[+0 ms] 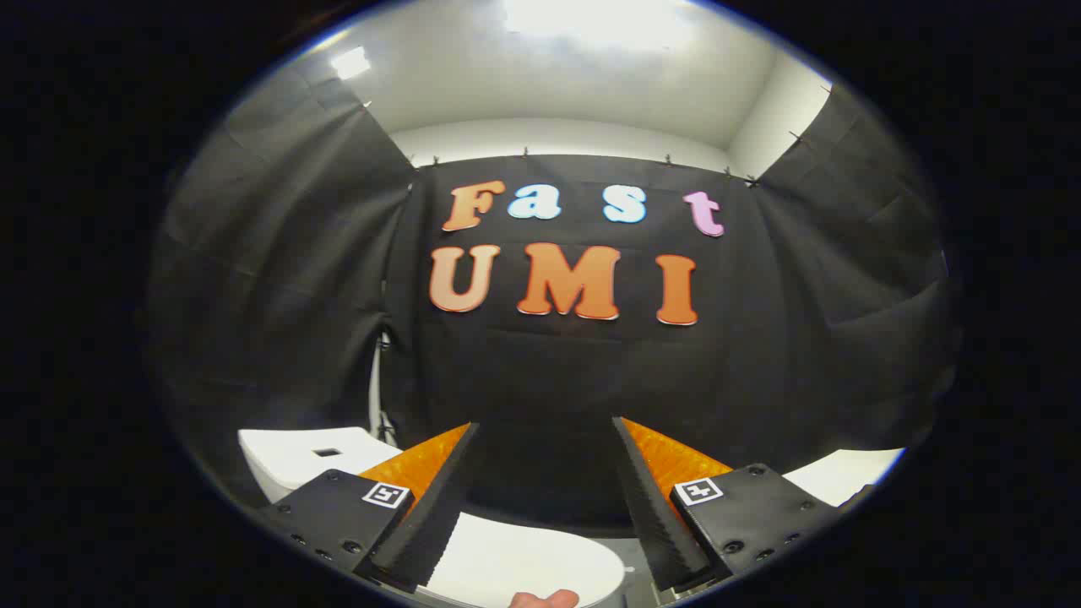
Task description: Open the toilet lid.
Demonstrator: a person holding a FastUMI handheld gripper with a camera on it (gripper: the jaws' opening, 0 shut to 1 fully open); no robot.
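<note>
Although the task calls for raising the toilet lid (524,561), we judge that nothing of it is done yet: the white lid lies flat and low, below and between the two fingers of our claw (545,439), and it looks closed over the bowl. The claw stands open, its fingers spread well apart with nothing between them but the dark booth wall beyond, and neither finger touches the lid. The claw points forward at the wall, not down at the lid, so we take this to be the very start or an approach. What is left, as we see it, is the whole job: bring the claw down to the lid's front edge, get a finger under it or close on the rim, and swing it up toward the tank (308,456).

Counting what we can see: one toilet lid, partly hidden by the fingers; one white tank to the left of the left finger, with a single dark rectangular opening on its top; one claw with two fingers, each carrying one small square marker on its mount, so two markers. A thin white pipe (374,388) rises behind the tank against the cloth. One white surface (844,473) shows past the right finger, and we cannot tell what it belongs to. One fingertip (545,599) of a person pokes in at the very bottom, beside the lid.
</note>
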